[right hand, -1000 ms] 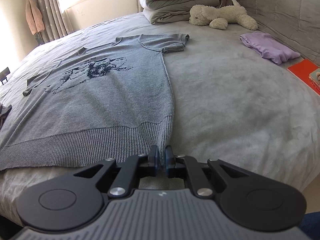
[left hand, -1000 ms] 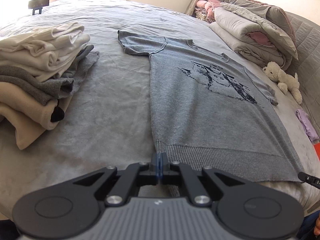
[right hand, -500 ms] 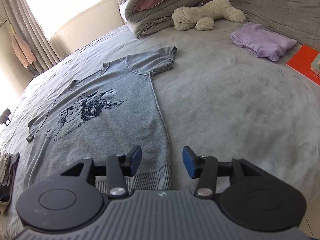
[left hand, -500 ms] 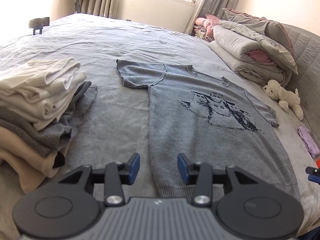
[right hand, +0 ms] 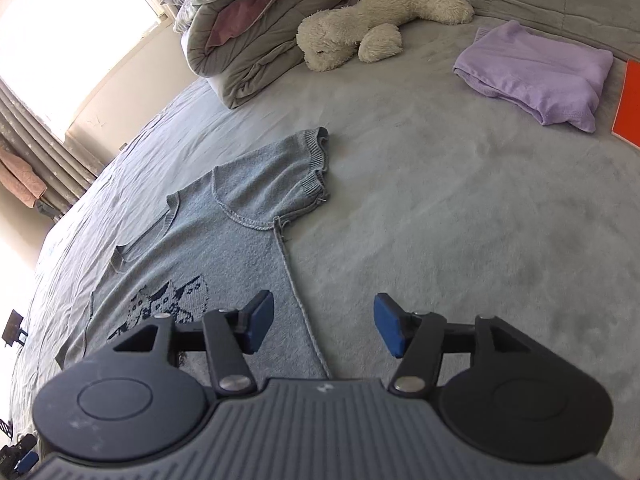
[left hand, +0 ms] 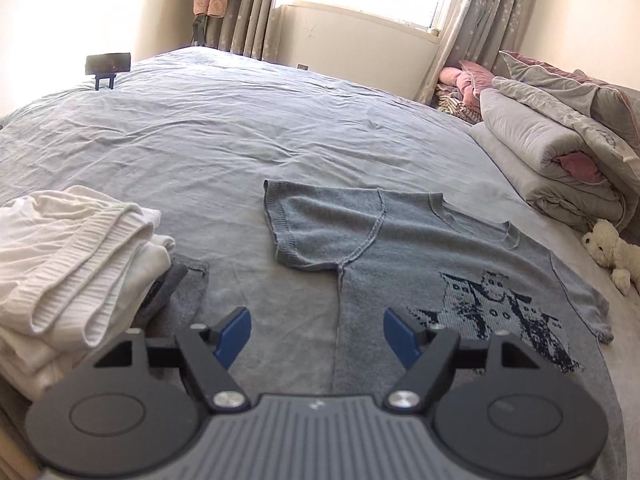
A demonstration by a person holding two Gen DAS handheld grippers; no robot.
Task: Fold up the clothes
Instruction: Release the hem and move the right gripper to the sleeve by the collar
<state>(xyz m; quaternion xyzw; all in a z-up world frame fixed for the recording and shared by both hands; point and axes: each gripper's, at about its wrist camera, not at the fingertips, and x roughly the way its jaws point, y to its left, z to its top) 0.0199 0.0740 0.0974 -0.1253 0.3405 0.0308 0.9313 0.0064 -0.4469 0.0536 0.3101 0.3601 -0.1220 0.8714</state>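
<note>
A grey short-sleeved knit sweater [left hand: 400,264] [right hand: 224,240] with a dark cat pattern lies flat and spread out on the grey bed. My left gripper [left hand: 316,332] hovers open above its left side seam, below the left sleeve [left hand: 316,232]. Over the right side seam, below the right sleeve [right hand: 308,168], my right gripper [right hand: 324,326] is open too. Neither holds anything. The sweater's hem is hidden under the gripper bodies.
A stack of folded white, grey and beige clothes [left hand: 76,272] sits left of the sweater. A folded duvet [left hand: 560,152] [right hand: 272,28], a white plush toy [right hand: 380,12], a folded purple cloth [right hand: 536,76] and an orange book [right hand: 628,104] lie on the right. A small black device [left hand: 108,64] stands far left.
Both grippers were shut at the sweater's hem corners a second ago. They have let go, opened wide and moved up along the side seams toward the sleeves.
</note>
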